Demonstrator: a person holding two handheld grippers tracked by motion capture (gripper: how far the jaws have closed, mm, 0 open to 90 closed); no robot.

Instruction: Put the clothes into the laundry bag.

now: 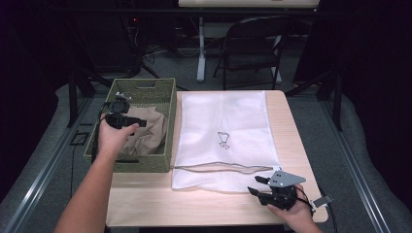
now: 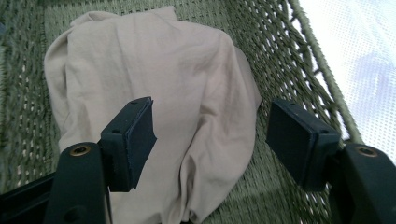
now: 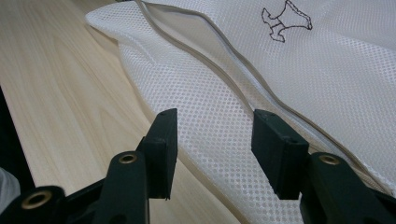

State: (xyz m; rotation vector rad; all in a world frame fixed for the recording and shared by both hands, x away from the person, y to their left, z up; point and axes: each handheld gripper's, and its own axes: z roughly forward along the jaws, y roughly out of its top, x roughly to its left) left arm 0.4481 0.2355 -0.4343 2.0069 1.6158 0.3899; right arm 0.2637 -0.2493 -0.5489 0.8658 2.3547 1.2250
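A crumpled beige cloth (image 1: 149, 132) (image 2: 154, 107) lies inside a green woven basket (image 1: 167, 97) (image 2: 289, 60) at the table's left. My left gripper (image 1: 138, 122) (image 2: 210, 135) hovers over the cloth, open, with nothing between its jaws. A white mesh laundry bag (image 1: 223, 131) (image 3: 299, 74) with a small black drawing and a zipper opening near its front edge lies flat on the wooden table (image 1: 145, 199) (image 3: 60, 88). My right gripper (image 1: 257, 187) (image 3: 212, 140) stands open just above the bag's front corner, holding nothing.
A folding chair (image 1: 252, 43) and a table leg (image 1: 200, 48) stand on the floor beyond the table. Bare tabletop runs along the front edge, left of my right gripper.
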